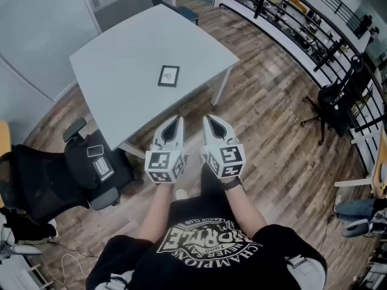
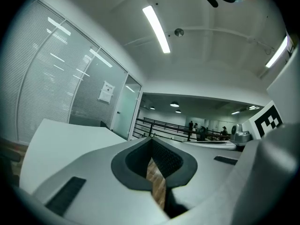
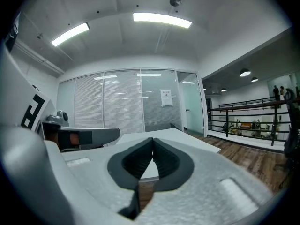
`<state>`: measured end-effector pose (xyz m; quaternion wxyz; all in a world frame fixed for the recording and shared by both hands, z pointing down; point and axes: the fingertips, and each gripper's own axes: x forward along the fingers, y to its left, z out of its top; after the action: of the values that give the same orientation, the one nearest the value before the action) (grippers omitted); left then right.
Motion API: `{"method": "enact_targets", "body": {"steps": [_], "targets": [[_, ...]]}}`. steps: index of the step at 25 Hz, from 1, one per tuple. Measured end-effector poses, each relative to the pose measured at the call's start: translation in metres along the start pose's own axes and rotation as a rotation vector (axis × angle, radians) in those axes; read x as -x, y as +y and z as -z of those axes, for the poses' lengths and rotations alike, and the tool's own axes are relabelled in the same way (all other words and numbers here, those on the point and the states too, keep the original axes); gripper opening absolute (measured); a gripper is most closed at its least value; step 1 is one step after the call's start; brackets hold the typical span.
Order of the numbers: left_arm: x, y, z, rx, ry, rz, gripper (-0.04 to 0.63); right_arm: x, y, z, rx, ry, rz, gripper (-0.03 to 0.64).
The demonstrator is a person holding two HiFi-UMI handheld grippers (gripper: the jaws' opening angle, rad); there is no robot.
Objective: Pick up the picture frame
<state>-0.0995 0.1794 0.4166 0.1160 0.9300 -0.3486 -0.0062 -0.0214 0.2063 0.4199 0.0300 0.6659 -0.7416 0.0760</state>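
Note:
A small dark picture frame (image 1: 169, 76) with a pale picture lies flat near the middle of a white table (image 1: 121, 59). Both grippers hang side by side in front of the table's near corner, well short of the frame. My left gripper (image 1: 177, 120) is shut and holds nothing; its tips (image 2: 151, 140) meet in the left gripper view. My right gripper (image 1: 208, 119) is shut and empty as well, tips together (image 3: 152, 140) in the right gripper view. The frame shows in neither gripper view.
A black office chair (image 1: 54, 177) stands left of me beside the table. Another chair (image 1: 329, 104) stands at the right on the wood floor. A railing (image 1: 302, 23) runs along the far right. Glass walls (image 1: 42, 29) stand behind the table.

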Motion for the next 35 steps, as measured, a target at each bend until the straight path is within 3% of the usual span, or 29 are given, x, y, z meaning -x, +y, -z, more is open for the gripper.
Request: {"method": "enact_targets", "body": {"steps": [10, 17, 24, 28, 35], "targets": [[-0.160, 0.039, -0.016, -0.011, 0.012, -0.042, 0.005, -0.130, -0.100, -0.029, -0.008, -0.013, -0.070, -0.002], [-0.255, 0.062, -0.027, 0.004, 0.011, -0.120, 0.005, -0.215, -0.177, -0.055, -0.007, -0.003, -0.131, -0.002], [-0.290, 0.097, -0.012, 0.034, 0.040, -0.235, 0.005, -0.276, -0.192, -0.034, -0.035, 0.072, -0.241, -0.002], [-0.292, 0.129, 0.001, 0.055, 0.076, -0.299, 0.005, -0.308, -0.175, -0.018, -0.039, 0.125, -0.314, -0.002], [-0.305, 0.193, 0.008, 0.068, 0.093, -0.327, 0.005, -0.375, -0.145, -0.001, -0.016, 0.185, -0.381, -0.002]]}}
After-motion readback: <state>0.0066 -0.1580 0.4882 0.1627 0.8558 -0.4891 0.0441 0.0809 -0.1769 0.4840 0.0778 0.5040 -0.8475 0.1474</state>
